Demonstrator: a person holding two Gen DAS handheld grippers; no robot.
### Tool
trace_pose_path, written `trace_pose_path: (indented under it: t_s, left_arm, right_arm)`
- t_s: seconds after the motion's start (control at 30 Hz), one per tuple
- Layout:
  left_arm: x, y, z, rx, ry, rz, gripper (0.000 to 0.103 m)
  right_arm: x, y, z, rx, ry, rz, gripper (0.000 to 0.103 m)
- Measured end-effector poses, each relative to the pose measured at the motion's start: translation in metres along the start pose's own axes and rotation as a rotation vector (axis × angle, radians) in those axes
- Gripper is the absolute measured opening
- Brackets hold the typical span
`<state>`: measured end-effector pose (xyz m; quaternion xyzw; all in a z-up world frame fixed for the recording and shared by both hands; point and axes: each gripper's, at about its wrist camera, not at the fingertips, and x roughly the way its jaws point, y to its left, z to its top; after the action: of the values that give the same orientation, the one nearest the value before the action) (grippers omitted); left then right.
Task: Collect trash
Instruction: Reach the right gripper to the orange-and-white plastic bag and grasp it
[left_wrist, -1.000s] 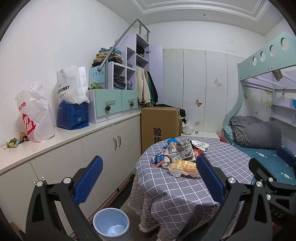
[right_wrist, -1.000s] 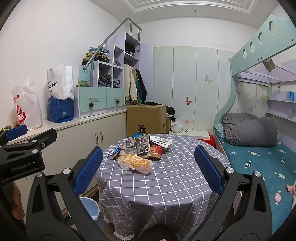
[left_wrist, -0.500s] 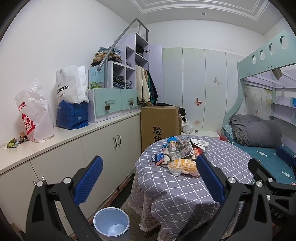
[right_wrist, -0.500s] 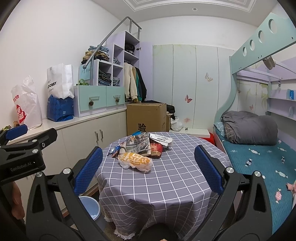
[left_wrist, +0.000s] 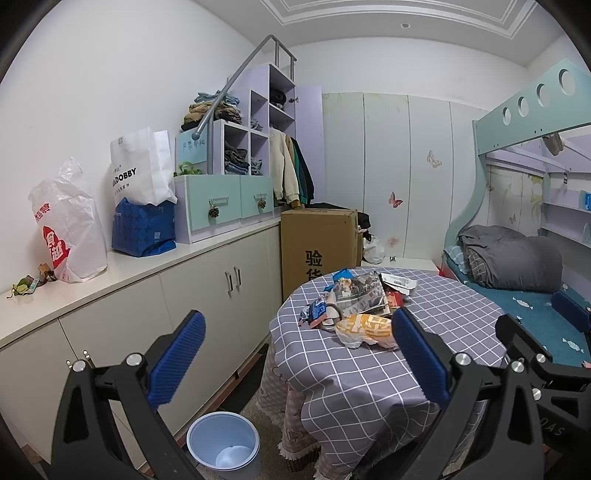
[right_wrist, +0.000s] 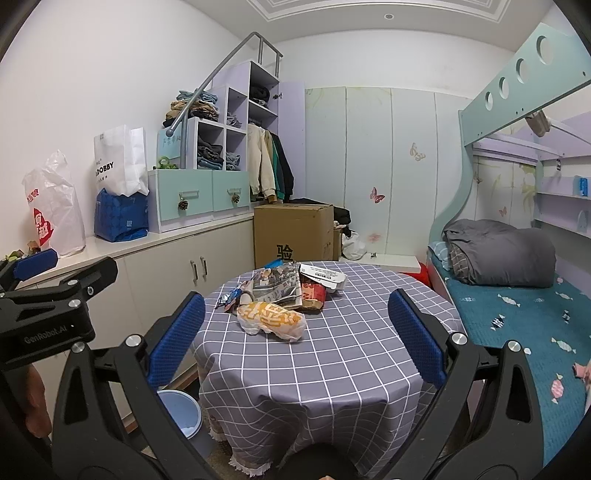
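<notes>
Both the left gripper (left_wrist: 295, 354) and right gripper (right_wrist: 295, 332) hover empty with jaws wide apart, the approach step, so next one must reach forward to the trash pile (right_wrist: 284, 295) ahead on the table (right_wrist: 332, 362), bin (left_wrist: 222, 443) below left.

The left gripper (left_wrist: 295, 354) is being held level, with its jaws spread wide and nothing being gripped between the blue ribbed pads (left_wrist: 177, 360). The right gripper (right_wrist: 293, 338) is being held the same way, jaws wide apart and empty, its blue pads (right_wrist: 415, 338) being kept well clear of each other. The two grippers are being carried side by side, each being seen at the edge of the other's view. Part of a hand (right_wrist: 35, 402) is being glimpsed beneath the left gripper's black body.
</notes>
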<state>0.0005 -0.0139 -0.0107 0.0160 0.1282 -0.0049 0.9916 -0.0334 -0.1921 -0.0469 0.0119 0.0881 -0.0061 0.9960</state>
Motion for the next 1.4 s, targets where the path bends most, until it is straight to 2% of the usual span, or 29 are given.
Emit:
trace_pose_path:
  t_s: [0.13, 0.33, 0.6, 0.8, 0.93, 1.07, 1.17, 1.3, 1.4]
  left_arm:
    - [0.002, 0.0, -0.002, 0.003, 0.006, 0.001, 0.099]
    - [0.01, 0.003, -0.004, 0.007, 0.029, 0.007, 0.099]
    - [0.044, 0.014, -0.018, -0.022, 0.126, 0.023, 0.099]
    - [0.092, 0.019, -0.037, -0.038, 0.25, 0.0, 0.099]
    - [0.13, 0.024, -0.049, -0.054, 0.336, 0.013, 0.099]
    - [0.161, 0.033, -0.051, -0.112, 0.389, -0.003, 0.099]
    - [0.182, 0.036, -0.051, -0.119, 0.408, 0.017, 0.099]
    - [0.204, 0.033, -0.049, -0.098, 0.432, 0.021, 0.099]
    - [0.22, 0.031, -0.046, -0.1, 0.443, -0.005, 0.099]
  right_arm:
    - [0.002, 0.002, 0.0, -0.002, 0.008, 0.0, 0.097]
    - [0.009, -0.003, 0.002, 0.031, 0.025, 0.057, 0.097]
    - [0.035, -0.013, -0.007, 0.076, 0.089, 0.071, 0.097]
    - [0.089, -0.012, -0.021, 0.037, 0.207, 0.059, 0.097]
    - [0.145, -0.008, -0.03, -0.006, 0.303, 0.069, 0.097]
    - [0.193, -0.005, -0.035, -0.023, 0.35, 0.088, 0.097]
    - [0.231, -0.006, -0.037, -0.01, 0.403, 0.109, 0.097]
    - [0.271, -0.003, -0.041, -0.028, 0.482, 0.172, 0.097]
    - [0.295, -0.003, -0.048, -0.03, 0.554, 0.258, 0.096]
